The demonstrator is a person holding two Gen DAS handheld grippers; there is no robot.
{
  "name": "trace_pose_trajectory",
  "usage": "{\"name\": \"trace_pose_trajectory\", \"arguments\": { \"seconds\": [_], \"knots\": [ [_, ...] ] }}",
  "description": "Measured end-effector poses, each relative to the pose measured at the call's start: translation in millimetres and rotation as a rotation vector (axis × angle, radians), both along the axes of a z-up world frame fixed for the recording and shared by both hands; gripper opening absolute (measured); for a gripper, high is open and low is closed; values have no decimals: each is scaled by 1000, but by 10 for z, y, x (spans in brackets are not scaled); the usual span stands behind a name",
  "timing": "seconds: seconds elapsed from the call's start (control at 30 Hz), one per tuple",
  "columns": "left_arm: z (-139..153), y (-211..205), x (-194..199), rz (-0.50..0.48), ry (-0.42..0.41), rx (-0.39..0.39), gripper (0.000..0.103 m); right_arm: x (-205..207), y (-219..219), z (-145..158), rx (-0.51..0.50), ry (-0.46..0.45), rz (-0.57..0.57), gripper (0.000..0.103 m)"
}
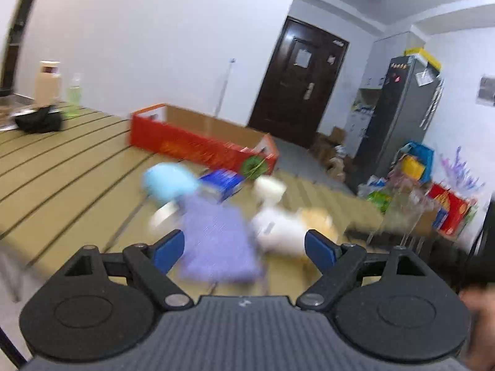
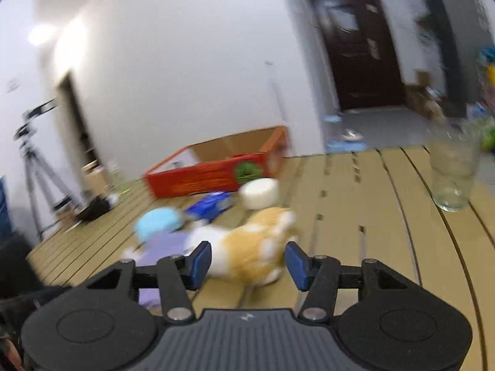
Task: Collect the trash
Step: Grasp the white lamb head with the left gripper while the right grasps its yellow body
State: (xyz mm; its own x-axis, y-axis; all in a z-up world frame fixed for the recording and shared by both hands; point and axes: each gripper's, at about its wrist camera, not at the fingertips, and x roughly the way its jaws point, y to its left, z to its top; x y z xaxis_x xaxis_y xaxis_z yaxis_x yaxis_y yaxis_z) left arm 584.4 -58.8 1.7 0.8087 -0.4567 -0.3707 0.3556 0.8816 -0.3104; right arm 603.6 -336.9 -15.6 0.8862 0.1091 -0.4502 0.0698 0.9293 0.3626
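Observation:
On the slatted wooden table [image 1: 62,167] lie a purple cloth [image 1: 216,241], a light blue soft object [image 1: 168,182], a blue packet [image 1: 224,184], a white round roll [image 2: 258,193] and an orange-and-white plush toy [image 2: 247,247]. A red cardboard box [image 1: 198,145], open at the top, stands behind them. My left gripper [image 1: 244,250] is open above the purple cloth, nothing between its blue pads. My right gripper [image 2: 249,264] is open over the plush toy, its pads clear of it. Both views are blurred.
A clear drinking glass [image 2: 453,176] stands at the table's right side. A bottle [image 1: 46,83], a green-tinted bottle [image 1: 73,95] and a black object [image 1: 38,122] sit at the far left. A tripod [image 2: 34,167], a fridge [image 1: 399,108] and floor clutter surround the table.

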Motion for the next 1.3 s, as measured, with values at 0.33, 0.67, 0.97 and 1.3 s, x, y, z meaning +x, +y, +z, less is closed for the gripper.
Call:
{"name": "trace_pose_trajectory", "arguments": {
  "seconds": [0.33, 0.67, 0.97, 1.3],
  "knots": [
    [-322, -759, 1244, -65, 240, 12, 63, 398, -287, -286, 223, 9, -36, 50],
    [-324, -781, 1170, -93, 225, -51, 52, 282, -158, -215, 235, -18, 15, 29],
    [-264, -927, 855, -89, 201, -97, 51, 9, -367, -81, 228, -38, 24, 29],
    [-43, -804, 308, -66, 119, -87, 43, -329, -487, -14, 325, -102, 117, 25]
  ]
}}
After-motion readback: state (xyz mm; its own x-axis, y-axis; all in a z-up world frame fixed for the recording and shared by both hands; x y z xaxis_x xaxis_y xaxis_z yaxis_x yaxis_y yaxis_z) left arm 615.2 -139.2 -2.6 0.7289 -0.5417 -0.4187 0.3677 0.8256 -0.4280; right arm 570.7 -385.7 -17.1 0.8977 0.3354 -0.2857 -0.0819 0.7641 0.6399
